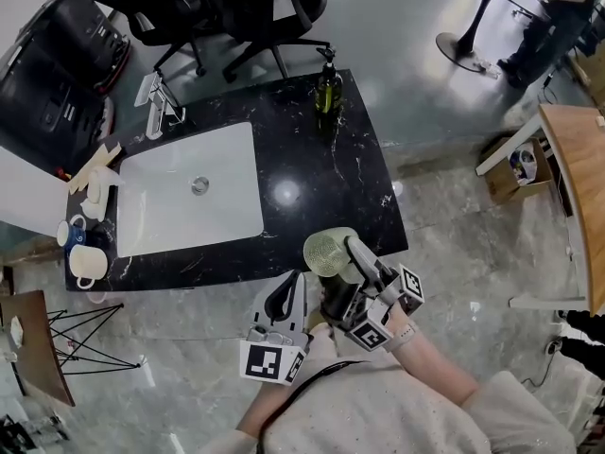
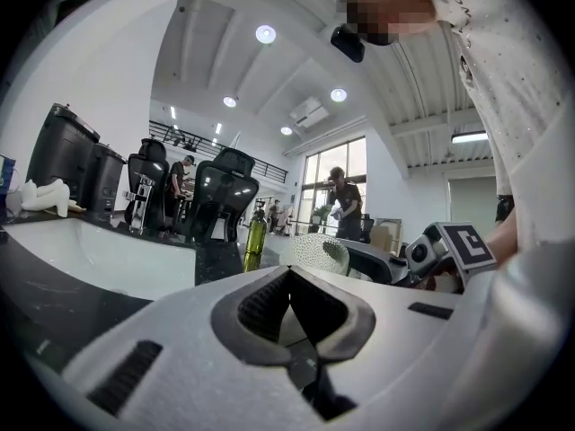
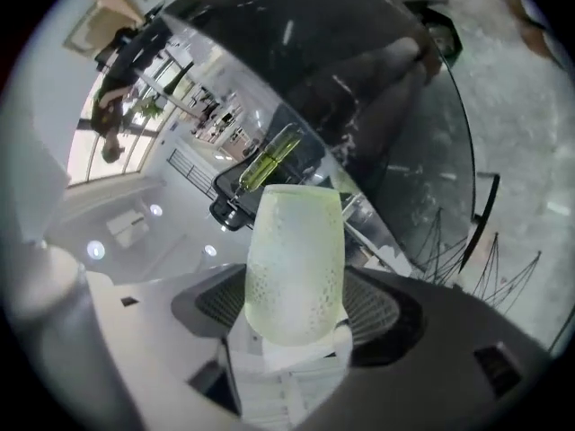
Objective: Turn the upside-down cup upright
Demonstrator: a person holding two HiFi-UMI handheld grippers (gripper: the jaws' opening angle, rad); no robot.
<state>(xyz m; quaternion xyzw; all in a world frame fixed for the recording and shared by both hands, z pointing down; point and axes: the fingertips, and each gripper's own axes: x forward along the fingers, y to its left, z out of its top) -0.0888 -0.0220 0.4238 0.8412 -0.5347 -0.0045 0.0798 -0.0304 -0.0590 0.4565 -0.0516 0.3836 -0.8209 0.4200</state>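
Black marble counter [image 1: 321, 140]: fills upper centre of head view. White sink [image 1: 189, 201]: set in counter's left half. Left gripper [image 1: 284, 303]: lower centre, jaws together, empty. Right gripper [image 3: 296, 308]: clamped on pale green cup [image 3: 295, 259] (speckled wall). Cup at counter's near edge, mid-frame in head view [image 1: 329, 252].

Lighting: bright, even, indoor. Sources: round ceiling lights [image 2: 265, 33] and tall window [image 2: 334, 171] beyond the worktop [image 1: 352, 159]. Glare: one soft white patch on the worktop, right of the sink [image 1: 170, 211]. Shadows: faint. Distortion: strong fisheye, black corners, both gripper views. Blur: left gripper [image 2: 289, 281] foreground soft; cup [image 3: 295, 259] speckles readable; head view sharp.
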